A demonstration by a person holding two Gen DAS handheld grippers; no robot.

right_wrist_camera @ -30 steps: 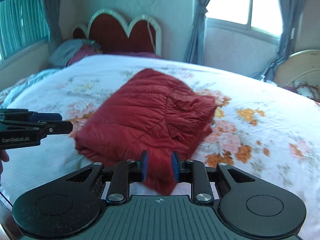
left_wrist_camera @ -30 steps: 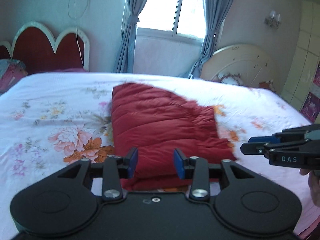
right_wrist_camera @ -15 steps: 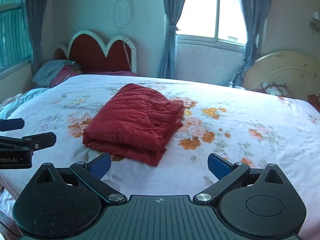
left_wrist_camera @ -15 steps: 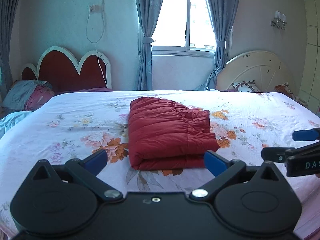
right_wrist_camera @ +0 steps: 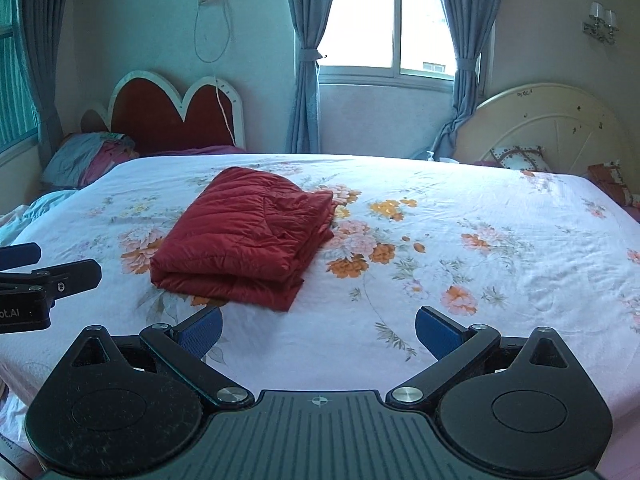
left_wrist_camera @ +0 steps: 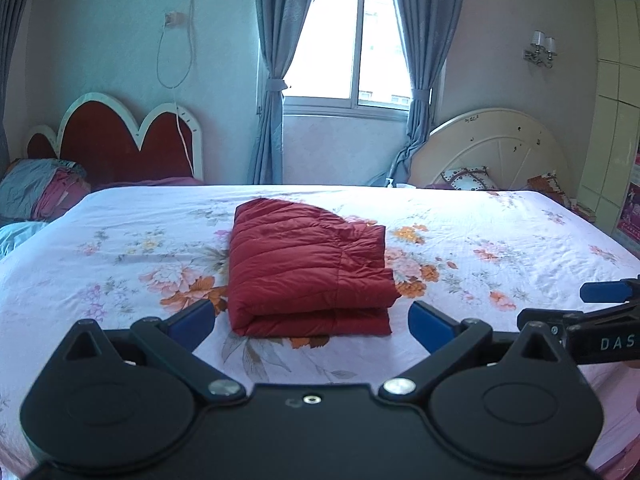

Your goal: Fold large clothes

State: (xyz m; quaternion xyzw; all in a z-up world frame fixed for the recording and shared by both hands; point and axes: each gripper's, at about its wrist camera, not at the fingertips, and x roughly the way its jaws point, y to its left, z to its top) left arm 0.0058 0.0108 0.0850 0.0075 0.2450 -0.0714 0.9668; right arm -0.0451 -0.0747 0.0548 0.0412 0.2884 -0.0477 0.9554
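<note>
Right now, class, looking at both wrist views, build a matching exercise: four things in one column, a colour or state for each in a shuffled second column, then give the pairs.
Things:
1. padded quilted jacket
2. flowered bed sheet
3. left gripper
4. tied-back window curtains

Descriptions:
A. grey-blue
B. open, nothing between its fingers
C. dark red, folded into a stack
D. white with pink and orange blooms

Pairs: 1-C, 2-D, 3-B, 4-A
</note>
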